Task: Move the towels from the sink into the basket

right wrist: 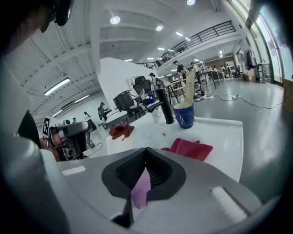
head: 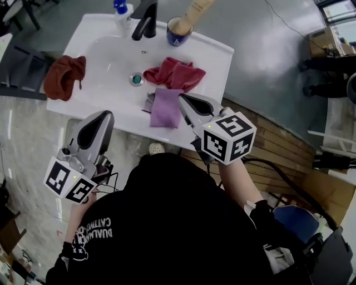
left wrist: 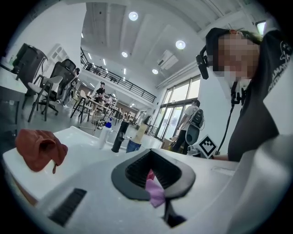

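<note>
The person's black top (head: 183,222) fills the near edge of the head view, and just past it come the two tools. The left tool (head: 103,116) hangs short of the front rim of the sink (head: 214,54), its jaws together with nothing in them. The right tool (head: 182,99) points down at the sink. Its jaws are likewise closed and empty, and its tip is just beside the right edge of the purple towel (head: 165,107).

That purple towel lies fairly flat at the front of the sink, over something grey (head: 149,103) that I cannot identify. Behind it, in the basin, a crimson towel (head: 175,73) sits bunched in folds. A rust-red towel (head: 64,75) is heaped on the left rim, well apart from both. Beyond stand the black tap (head: 146,21), a blue cup (head: 179,34) and a bottle (head: 122,14). The basket shows in no view.

All three towels look light, limp and unbreakable. Lifted, they will likely sag and trail, and they will be heavier if wet, which I cannot tell. The bunched ones offer raised folds to pinch. The flat purple one is probably best taken at its near edge, once the jaws open.
</note>
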Demonstrator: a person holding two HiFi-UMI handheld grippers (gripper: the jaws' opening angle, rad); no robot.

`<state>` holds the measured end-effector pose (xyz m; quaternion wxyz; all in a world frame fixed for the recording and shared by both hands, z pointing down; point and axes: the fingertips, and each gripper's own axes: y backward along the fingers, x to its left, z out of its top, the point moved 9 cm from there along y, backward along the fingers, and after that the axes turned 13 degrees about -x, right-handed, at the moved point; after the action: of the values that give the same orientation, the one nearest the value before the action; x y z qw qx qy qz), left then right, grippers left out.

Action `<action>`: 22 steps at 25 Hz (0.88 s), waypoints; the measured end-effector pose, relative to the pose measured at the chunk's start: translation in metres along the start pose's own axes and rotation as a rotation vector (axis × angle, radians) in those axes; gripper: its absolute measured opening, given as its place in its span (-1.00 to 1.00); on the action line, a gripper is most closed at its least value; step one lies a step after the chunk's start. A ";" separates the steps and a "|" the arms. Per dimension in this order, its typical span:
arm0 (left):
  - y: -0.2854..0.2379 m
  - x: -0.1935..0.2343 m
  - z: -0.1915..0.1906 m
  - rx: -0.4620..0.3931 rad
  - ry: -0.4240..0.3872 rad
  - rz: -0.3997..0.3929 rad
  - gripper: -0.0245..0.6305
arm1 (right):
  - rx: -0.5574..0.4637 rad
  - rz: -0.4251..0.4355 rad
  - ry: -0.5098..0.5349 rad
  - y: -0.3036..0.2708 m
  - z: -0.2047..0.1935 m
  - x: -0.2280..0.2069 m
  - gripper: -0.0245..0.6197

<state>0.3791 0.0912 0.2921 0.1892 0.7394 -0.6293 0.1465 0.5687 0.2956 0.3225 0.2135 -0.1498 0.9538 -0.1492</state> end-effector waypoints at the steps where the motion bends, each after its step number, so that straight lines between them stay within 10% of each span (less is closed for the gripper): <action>1: -0.001 0.001 -0.003 0.009 0.003 0.001 -0.92 | 0.025 0.005 -0.003 -0.004 -0.006 -0.002 -0.91; 10: -0.002 0.002 -0.016 0.075 0.004 0.024 -0.92 | 0.213 0.042 -0.013 -0.026 -0.043 -0.013 -0.89; 15: 0.004 0.005 -0.011 0.068 0.001 0.061 -0.92 | 0.289 0.071 -0.038 -0.033 -0.053 -0.018 -0.39; 22: 0.009 0.005 -0.010 0.051 0.010 0.080 -0.93 | 0.407 0.083 0.027 -0.038 -0.063 -0.015 -0.35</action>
<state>0.3713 0.0901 0.3037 0.1675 0.7176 -0.6534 0.1734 0.5615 0.2802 0.3954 0.2325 -0.0622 0.9122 -0.3317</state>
